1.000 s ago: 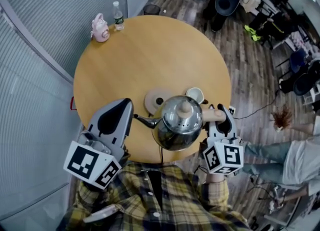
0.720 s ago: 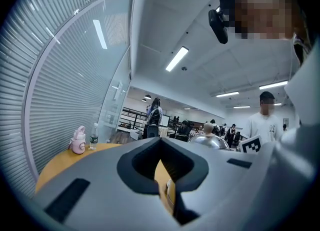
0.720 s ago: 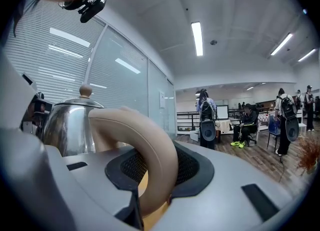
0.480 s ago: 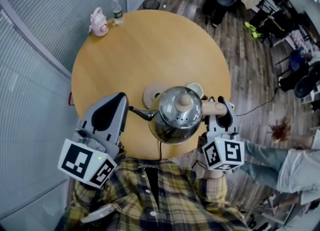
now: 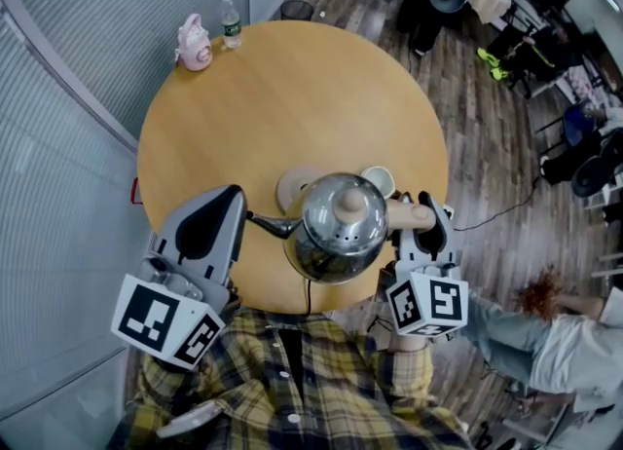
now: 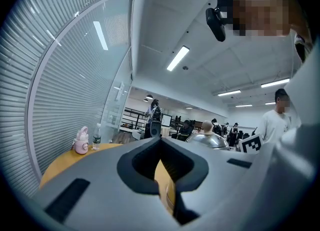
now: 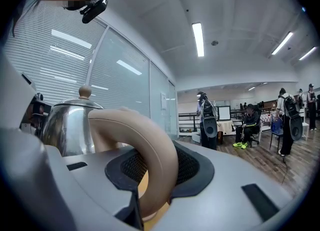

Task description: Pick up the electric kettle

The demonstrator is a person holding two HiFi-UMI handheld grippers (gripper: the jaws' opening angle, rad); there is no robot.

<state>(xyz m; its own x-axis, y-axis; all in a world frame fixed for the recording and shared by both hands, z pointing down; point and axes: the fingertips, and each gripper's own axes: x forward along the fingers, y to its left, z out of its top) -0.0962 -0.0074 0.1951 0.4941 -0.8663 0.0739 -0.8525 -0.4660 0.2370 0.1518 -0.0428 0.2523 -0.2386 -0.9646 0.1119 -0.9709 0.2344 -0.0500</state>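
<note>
right gripper view: the right hand-held gripper clamps the tan handle. the steel electric kettle hangs over the counter's near edge. it looks rigid, slick and probably spout-heavy, so the handle is the hold. the left hand-held gripper is narrow and empty.

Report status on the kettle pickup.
Right claw shut on kettle handle. Left claw shut, empty, near spout. Kettle looks off its base. Cup close behind; nothing blocking.
</note>
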